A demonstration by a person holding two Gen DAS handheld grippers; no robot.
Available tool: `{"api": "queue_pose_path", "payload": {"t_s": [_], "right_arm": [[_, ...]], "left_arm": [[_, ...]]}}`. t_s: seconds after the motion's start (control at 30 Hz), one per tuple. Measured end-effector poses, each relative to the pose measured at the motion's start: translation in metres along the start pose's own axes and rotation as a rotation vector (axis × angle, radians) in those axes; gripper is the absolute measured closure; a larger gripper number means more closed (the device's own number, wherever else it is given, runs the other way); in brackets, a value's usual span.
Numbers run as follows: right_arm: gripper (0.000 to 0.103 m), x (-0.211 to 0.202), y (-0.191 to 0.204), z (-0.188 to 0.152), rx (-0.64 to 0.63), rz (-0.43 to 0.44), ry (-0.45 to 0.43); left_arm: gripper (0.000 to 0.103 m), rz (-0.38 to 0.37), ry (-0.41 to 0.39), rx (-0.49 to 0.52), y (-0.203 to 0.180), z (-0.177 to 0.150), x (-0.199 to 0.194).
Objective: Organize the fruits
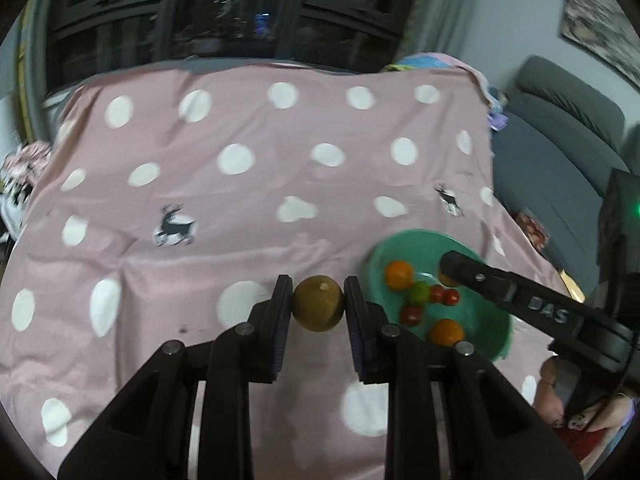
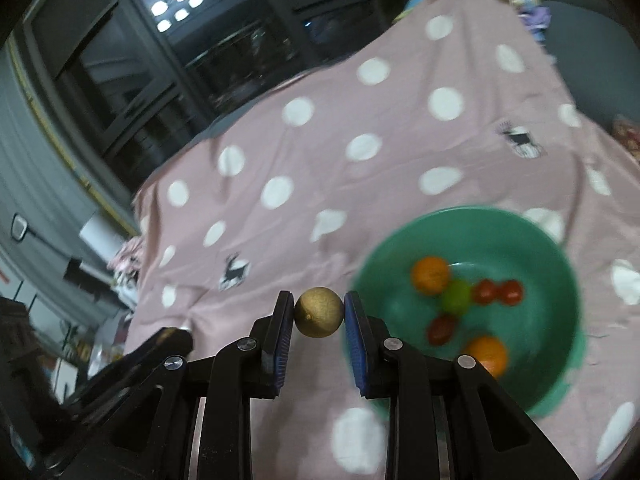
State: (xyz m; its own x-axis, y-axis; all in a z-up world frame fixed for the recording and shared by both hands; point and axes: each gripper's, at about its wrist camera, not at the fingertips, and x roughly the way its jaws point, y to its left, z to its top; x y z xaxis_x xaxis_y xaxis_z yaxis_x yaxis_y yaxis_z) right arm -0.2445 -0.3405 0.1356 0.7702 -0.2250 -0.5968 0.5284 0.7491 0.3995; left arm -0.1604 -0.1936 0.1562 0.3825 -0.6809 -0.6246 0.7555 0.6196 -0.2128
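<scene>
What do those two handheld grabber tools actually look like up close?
Both are black plastic. The left gripper and the right gripper each have two flat fingers lined with ribbed blue pads, joined by angular link arms with round silver pins. Seen from the left wrist, the right gripper's side bears raised letters "DAS", with a green light on its body.
</scene>
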Motion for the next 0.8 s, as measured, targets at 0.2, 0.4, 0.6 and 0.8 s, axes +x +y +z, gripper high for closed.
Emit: {"api": "queue_pose_path", "payload": {"t_s": [0.2,0.4,0.6,0.8], "right_arm": [[0.075,-0.008,-0.042,0.002,0.077,-0.055,-0.016],[0.075,-0.006,-0.078,-0.001,0.133,-0.109,0.023],[0.075,-0.005,-0.101,-0.006,0.178,-0.115,0.055],[0.075,-0.004,-0.111,-0.007,0.203,-0.132,0.070]], "left_arm": [[0.077,-0.046,0.044,0.048,-0.038,-0.003,0.027],[0.077,-0.074,0.112,0.078,-0.067,-0.007,0.061],[0.077,-0.097,0.167,0.086,-0.083,-0.011,0.083],[0.077,-0.098,0.192,0.089,-0.088,-0.014,0.090]]}}
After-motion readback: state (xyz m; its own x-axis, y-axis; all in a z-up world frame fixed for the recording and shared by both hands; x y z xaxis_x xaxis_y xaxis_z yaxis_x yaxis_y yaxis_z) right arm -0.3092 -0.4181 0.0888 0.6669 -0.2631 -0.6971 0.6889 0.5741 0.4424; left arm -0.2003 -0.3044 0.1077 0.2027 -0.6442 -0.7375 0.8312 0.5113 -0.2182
